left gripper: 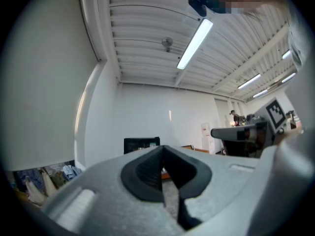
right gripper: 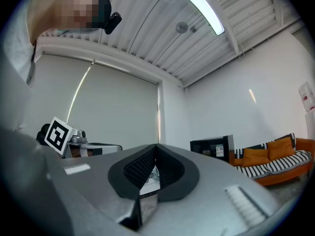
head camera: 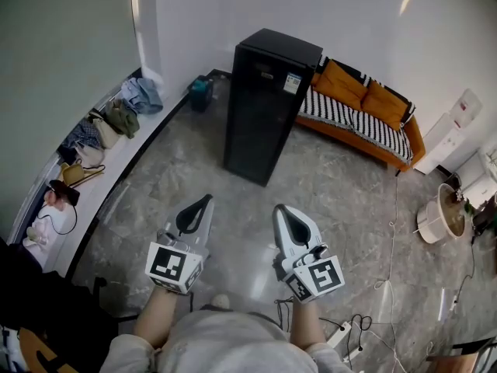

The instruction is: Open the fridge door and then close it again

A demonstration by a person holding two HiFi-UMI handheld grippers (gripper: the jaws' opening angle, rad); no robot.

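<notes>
Head view, the tall black metal fridge (head camera: 268,107) stands closed, well ahead across the floor; left gripper view, left gripper (left gripper: 162,150) clenched empty; right gripper view, right gripper (right gripper: 156,149) likewise; the door is probably stiff and heavy, best taken at its free edge.

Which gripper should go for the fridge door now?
Right, probably: the right gripper sits slightly nearer the fridge than the left gripper. Both are shut, empty, well short of it.

Fridge (head camera: 265,107) stands on the floor (head camera: 342,200) ahead, sofa (head camera: 363,113) just right of it; left tool (head camera: 205,200) and right tool (head camera: 279,209) side by side, well short.
</notes>
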